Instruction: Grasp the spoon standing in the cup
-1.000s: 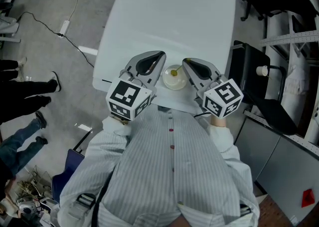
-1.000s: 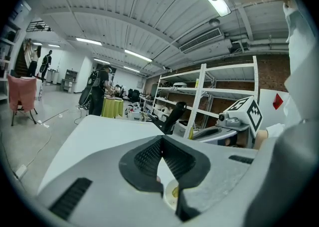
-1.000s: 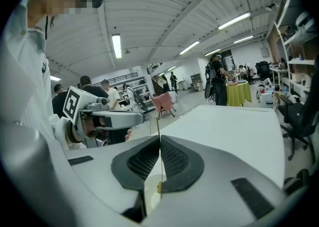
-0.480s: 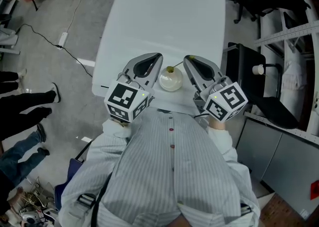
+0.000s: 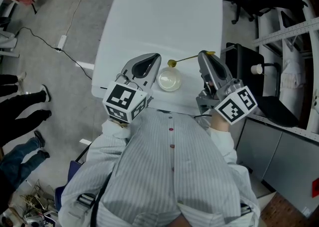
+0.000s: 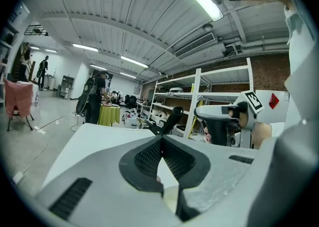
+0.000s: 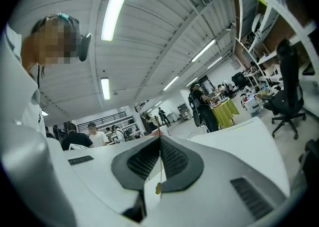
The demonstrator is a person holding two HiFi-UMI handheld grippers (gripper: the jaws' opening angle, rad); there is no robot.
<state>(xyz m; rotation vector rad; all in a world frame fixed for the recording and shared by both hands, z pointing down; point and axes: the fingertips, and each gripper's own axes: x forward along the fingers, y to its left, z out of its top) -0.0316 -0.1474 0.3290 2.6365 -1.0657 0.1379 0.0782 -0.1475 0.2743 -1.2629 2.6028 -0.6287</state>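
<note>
A small white cup [image 5: 169, 79] stands near the front edge of the white table [image 5: 159, 16]. A gold spoon [image 5: 187, 59] hangs level just beyond the cup, its bowl over the cup's far rim. My right gripper [image 5: 203, 54] is shut on the spoon's handle end. In the right gripper view the handle [image 7: 160, 171] shows as a thin gold line pinched between the pads of the right gripper [image 7: 160, 138]. My left gripper [image 5: 155, 56] rests left of the cup. In its own view the left gripper [image 6: 162, 140] has its tips together with nothing between them.
A black chair [image 5: 249, 66] stands close to the table's right side, with shelving racks behind it. People's legs [image 5: 25, 111] are on the floor at the left, and a cable [image 5: 75, 6] runs across the floor there.
My right gripper has lifted and swung right, drawing the spoon out of the cup until it lies level above it. The left gripper has stayed put.
</note>
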